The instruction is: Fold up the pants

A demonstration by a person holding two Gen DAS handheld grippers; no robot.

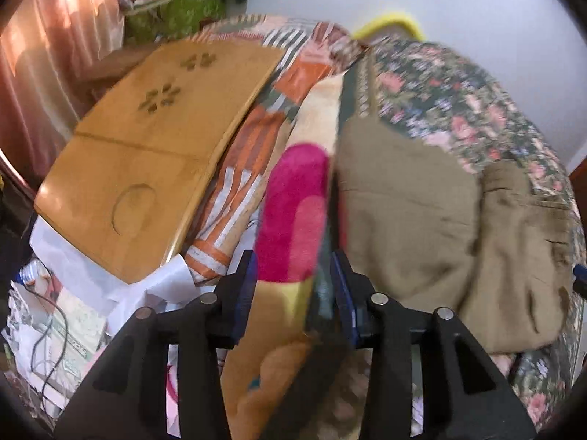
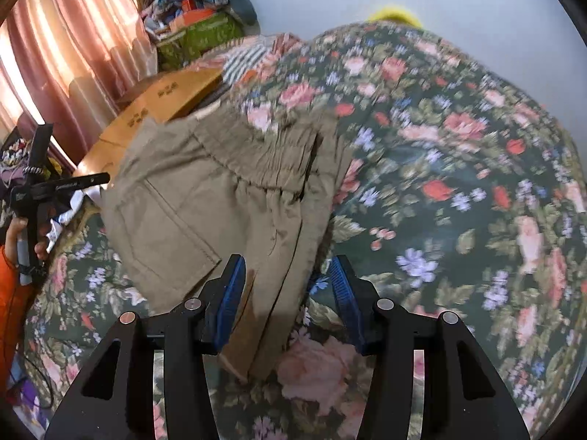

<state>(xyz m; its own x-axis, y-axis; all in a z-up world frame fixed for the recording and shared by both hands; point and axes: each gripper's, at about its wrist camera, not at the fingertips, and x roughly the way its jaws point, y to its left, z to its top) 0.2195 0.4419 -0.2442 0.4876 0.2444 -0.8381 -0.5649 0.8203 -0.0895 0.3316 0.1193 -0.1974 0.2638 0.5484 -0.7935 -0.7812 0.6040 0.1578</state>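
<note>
The khaki pants lie folded on a dark floral bedspread, to the right of my left gripper. That gripper is open above the edge of a pink, yellow and orange blanket, with no part of the pants between its blue pads. In the right wrist view the pants show their elastic waistband and a back pocket. My right gripper is open around their narrow near end. Its left pad lies against the cloth, while its right pad stands clear over the bedspread.
A wooden lap tray lies left of the blanket, beside a striped orange cloth. Papers and a cable clutter the lower left. A pink curtain and a pile of bags stand behind. A hand holds a black handle at far left.
</note>
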